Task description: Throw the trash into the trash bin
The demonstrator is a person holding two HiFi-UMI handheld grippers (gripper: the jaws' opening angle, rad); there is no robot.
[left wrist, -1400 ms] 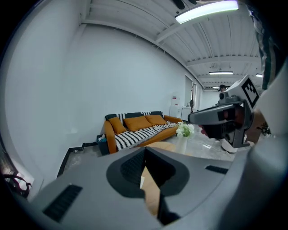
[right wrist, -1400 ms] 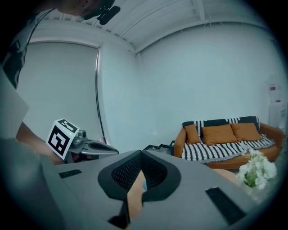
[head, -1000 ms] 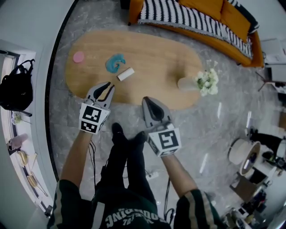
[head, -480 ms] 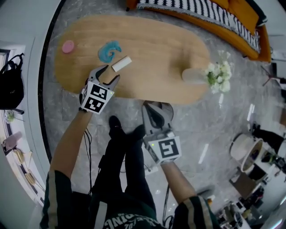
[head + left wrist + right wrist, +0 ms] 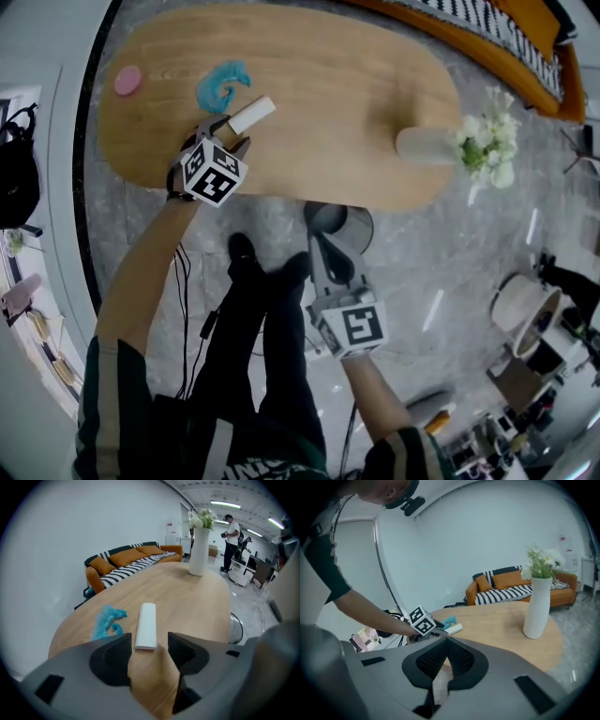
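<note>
Left gripper (image 5: 228, 134) is now lowered from the near edge onto the table (image 5: 356, 84), with its jaws parted and empty. The white tube (image 5: 251, 114) is lying flat just ahead of the tips, in line with the gap, untouched. Right gripper (image 5: 321, 234) is clenched on nothing, dropped low by what looks like the bin (image 5: 361, 220). Pickup is judged next, with the blue scrap (image 5: 220, 86) left of the jaws still to be cleared.
</note>
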